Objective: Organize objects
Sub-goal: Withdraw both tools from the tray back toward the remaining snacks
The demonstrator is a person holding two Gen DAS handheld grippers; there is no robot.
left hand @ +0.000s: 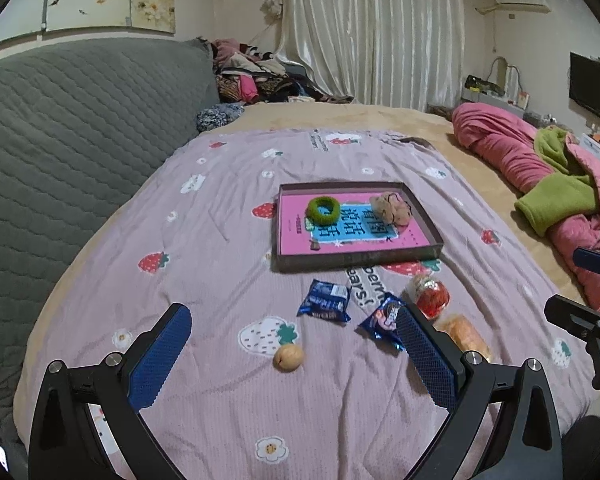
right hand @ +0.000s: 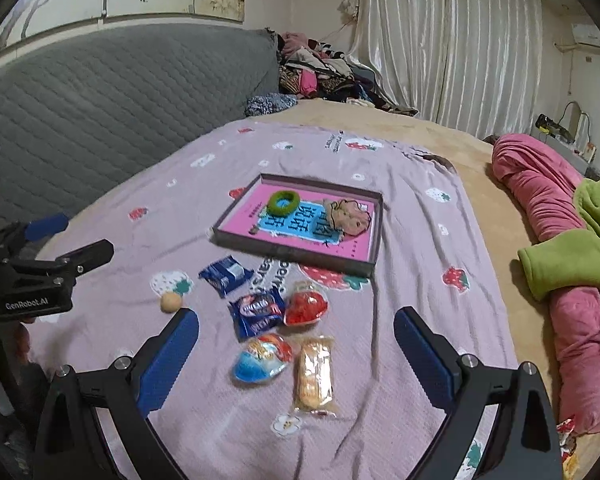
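Note:
A shallow dark tray (left hand: 356, 259) (right hand: 292, 249) with a pink book inside lies on the strawberry bedsheet; it holds a green hair ring (left hand: 322, 209) (right hand: 283, 202) and a tan scrunchie (left hand: 391, 208) (right hand: 348, 216). In front of it lie two blue snack packets (left hand: 325, 301) (right hand: 227, 274), (left hand: 382, 321) (right hand: 258, 312), a red jelly pack (left hand: 432, 298) (right hand: 305, 307), a blue-red pack (right hand: 262, 357), an orange wafer pack (left hand: 465, 336) (right hand: 314, 374) and a small walnut-like ball (left hand: 288, 357) (right hand: 171, 303). My left gripper (left hand: 296, 348) is open above the ball. My right gripper (right hand: 296, 344) is open above the packs.
A grey quilted headboard (left hand: 80, 128) runs along the left. A pink and green blanket heap (left hand: 560, 184) (right hand: 560, 240) lies at the right. Piled clothes (left hand: 256, 76) sit at the far end by the curtains.

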